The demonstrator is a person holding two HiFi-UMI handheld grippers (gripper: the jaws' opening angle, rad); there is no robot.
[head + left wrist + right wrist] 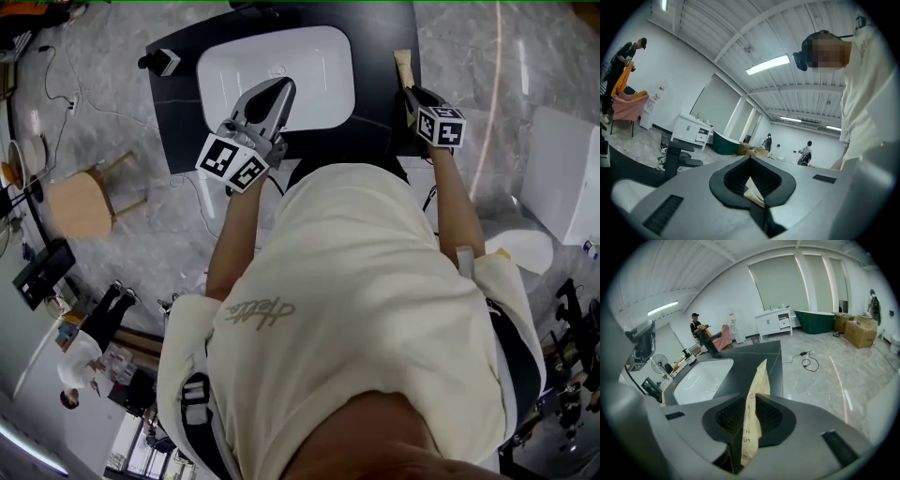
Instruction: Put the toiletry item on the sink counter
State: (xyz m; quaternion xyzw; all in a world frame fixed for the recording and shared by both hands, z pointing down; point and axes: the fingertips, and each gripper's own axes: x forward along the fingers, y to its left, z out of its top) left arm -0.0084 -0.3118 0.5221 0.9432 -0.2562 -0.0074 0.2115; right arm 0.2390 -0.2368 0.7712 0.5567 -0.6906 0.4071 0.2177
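The toiletry item is a slim beige paper packet (404,67) with dark print, and my right gripper (419,101) is shut on it. It stands upright between the jaws (758,376) and pokes out past the tips of that gripper (751,398). The packet hangs above the right end of the black sink counter (178,122), beside the white basin (281,61). My left gripper (279,89) hovers over the basin's near rim with its jaws shut (750,159). A pale scrap shows through the hollow between its pads; I cannot tell what it is.
A small black-and-white device (161,62) sits on the counter's far left corner. A wooden stool (80,202) stands on the marble floor at the left and a white fixture (562,173) at the right. A cable (806,363) lies on the floor beyond the counter (757,359).
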